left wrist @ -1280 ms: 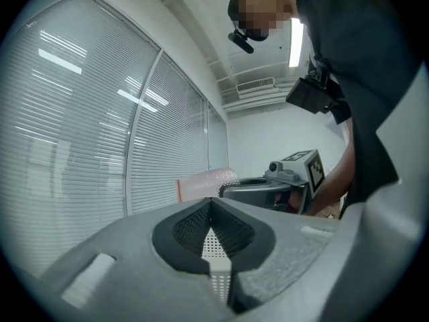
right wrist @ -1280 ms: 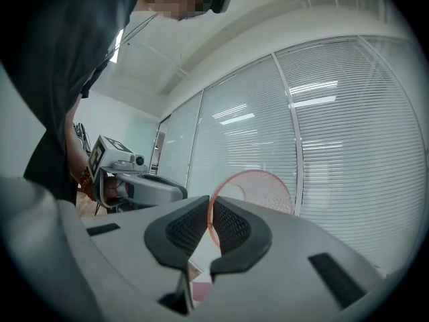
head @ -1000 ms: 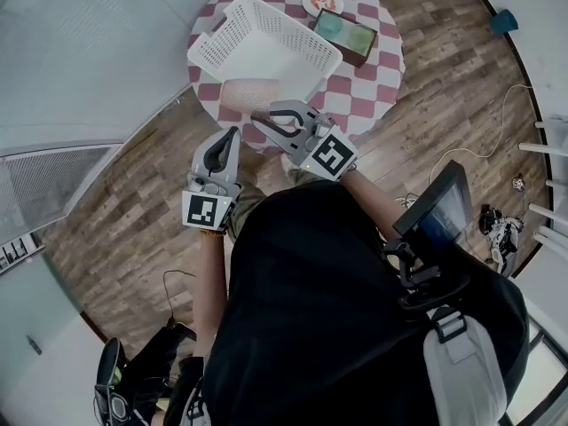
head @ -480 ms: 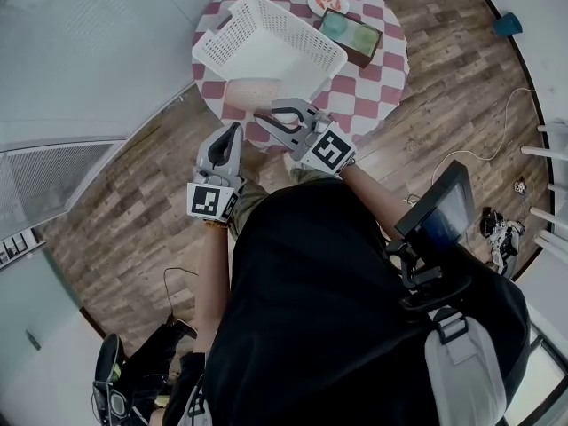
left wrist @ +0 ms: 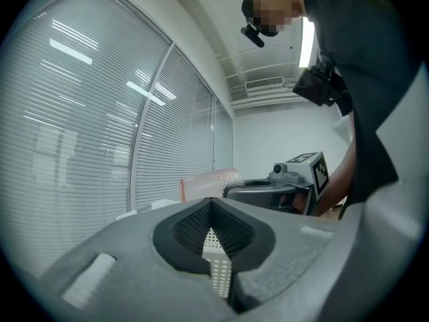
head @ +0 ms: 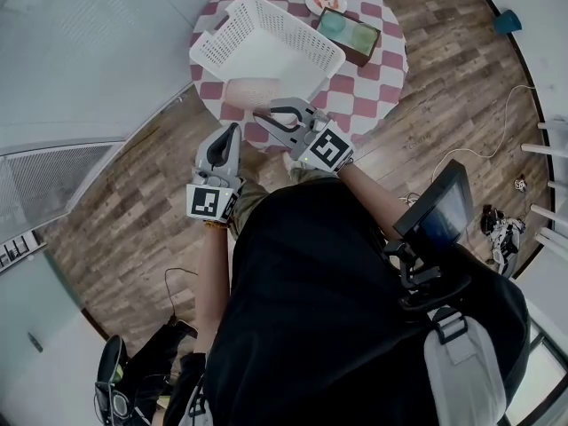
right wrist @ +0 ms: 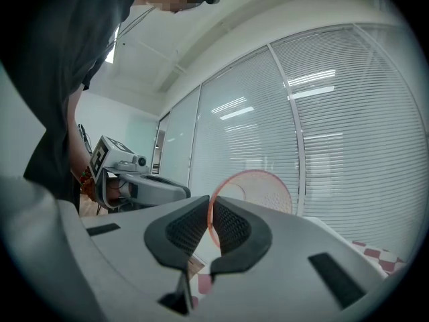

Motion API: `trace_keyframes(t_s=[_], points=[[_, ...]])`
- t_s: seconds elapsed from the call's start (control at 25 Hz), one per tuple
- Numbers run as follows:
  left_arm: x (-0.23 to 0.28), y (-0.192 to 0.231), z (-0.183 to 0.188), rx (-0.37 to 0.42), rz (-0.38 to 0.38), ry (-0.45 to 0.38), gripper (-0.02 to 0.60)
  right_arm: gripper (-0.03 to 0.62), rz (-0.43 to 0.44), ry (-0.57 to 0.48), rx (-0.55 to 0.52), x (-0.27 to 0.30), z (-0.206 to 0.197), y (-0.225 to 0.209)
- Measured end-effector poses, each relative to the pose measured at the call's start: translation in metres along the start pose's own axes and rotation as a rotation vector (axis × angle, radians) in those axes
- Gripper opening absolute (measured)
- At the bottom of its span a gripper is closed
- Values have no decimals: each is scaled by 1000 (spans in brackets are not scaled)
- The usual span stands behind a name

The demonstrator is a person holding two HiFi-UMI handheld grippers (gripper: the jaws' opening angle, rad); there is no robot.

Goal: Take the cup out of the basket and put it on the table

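Seen from the head camera, a person in a black top stands over a wood floor [head: 124,202], facing a round table [head: 377,87] with a red and white checked cloth at 12 o'clock. A white perforated basket [head: 232,32] sits on the table. The right gripper [head: 260,112] points level toward the table's near edge, and its jaws are clamped on the thin rim of a translucent pink cup [head: 251,91]. The right gripper view shows that rim pinched between the two dark ribbed pads, with the cup's open mouth facing the camera. The cup lies on its side at 11 o'clock from the right gripper's tips, against the basket's near wall and over the checked cloth. Whether it touches the cloth cannot be told. The left gripper [head: 234,131] is at 8 o'clock from the right one, over the floor just short of the table, with its jaws together and nothing between them. At 2 o'clock from the basket a dark tray [head: 344,53] holds two pale green round things. A small plate [head: 311,3] lies beyond it.
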State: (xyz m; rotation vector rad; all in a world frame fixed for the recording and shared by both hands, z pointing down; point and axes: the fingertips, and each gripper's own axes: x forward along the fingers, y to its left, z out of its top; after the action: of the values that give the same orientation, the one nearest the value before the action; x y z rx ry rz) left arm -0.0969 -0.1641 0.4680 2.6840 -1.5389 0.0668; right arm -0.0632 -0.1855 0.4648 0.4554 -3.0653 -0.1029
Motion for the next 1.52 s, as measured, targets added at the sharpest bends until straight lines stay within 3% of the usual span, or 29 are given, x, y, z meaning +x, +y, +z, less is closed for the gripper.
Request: trace_keyframes(t_s=[0.28,0.88,1.08,1.52], points=[[2,-3,0,46,7,2,-3,26,-4,14,-8,-5,-3,-5],[6,-4,10,44,-2,-27,-3,25,4,31,-23,-3,-3,-4],[5,-3,3,47,3,12,-3,26,8,32,-22,-2,-2,-4],[-1,-1,0,40,10,1,-3,25,26,43,-31,-1,-4,-1]])
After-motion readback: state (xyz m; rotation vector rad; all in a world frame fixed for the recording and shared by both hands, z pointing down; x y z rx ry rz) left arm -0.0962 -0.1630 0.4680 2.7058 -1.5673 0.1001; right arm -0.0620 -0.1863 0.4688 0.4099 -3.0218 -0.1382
